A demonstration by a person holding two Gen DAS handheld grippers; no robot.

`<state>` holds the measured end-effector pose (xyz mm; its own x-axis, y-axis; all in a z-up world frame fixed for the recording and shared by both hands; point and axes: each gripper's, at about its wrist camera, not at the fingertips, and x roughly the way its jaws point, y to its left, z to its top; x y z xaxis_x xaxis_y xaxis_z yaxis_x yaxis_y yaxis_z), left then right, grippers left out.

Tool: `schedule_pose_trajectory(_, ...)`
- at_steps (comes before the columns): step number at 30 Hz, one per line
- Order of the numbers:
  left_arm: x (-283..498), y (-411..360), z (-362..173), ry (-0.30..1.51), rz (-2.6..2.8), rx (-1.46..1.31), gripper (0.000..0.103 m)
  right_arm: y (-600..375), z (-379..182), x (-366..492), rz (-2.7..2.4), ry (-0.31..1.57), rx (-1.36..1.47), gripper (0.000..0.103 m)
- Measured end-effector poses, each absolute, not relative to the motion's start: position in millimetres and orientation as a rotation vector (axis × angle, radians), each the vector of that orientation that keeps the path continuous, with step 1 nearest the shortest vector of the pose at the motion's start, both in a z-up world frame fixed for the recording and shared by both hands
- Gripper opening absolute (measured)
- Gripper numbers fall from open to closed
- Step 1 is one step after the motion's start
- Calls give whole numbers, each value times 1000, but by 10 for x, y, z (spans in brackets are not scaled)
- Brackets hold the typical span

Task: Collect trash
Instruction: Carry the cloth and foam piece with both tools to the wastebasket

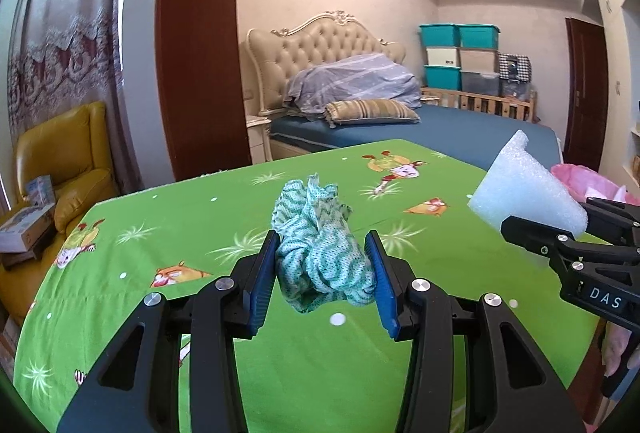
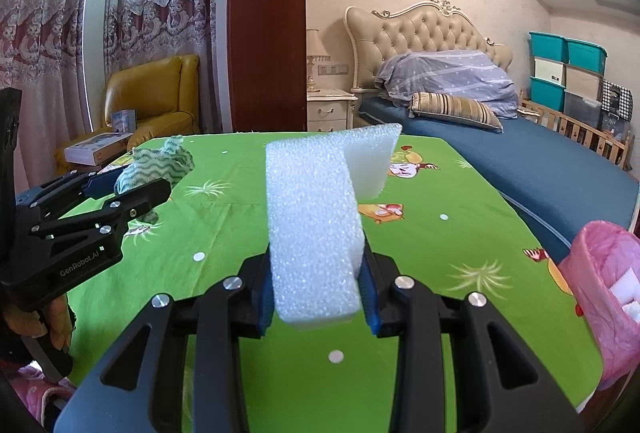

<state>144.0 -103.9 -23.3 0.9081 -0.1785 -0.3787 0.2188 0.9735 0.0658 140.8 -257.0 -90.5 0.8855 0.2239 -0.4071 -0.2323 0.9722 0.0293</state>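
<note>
Left gripper (image 1: 325, 275): its blue fingers (image 1: 264, 281) are clenched on a crumpled green-and-white cloth (image 1: 320, 241), held up off the bench (image 1: 200, 217).
Right gripper (image 2: 316, 297): its fingers (image 2: 369, 299) are pinched on a folded strip of white foam (image 2: 312, 233), which stands up tall out of the grip, also clear of the green cartoon-print cover.
Step in hand, as I read it: both pieces look picked up, so what remains is carrying them to the pink-lined bin (image 2: 604, 297) at the right edge of the bench.
Doing it well: take the foam first, since that hand is nearest the bin; keep the pinch firm, because the foam is springy and top-heavy and could twist out.
Release: I would let go only once each piece is above the bin's mouth; the cloth is limp and may cling to a finger.
In the way: the two grippers sit close beside each other, so the left should hold off until the right is clear.
Around: a bed (image 2: 540, 169) lies beyond the bench and a yellow armchair (image 2: 160, 97) stands by the curtains; neither blocks the path.
</note>
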Motion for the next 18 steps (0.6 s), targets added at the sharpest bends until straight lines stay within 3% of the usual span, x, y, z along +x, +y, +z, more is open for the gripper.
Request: schedule_pose_trajectory(18, 1421, -1881, -9, 367, -438, 186, 43, -3621, -728, 1043, 24, 341, -16, 34)
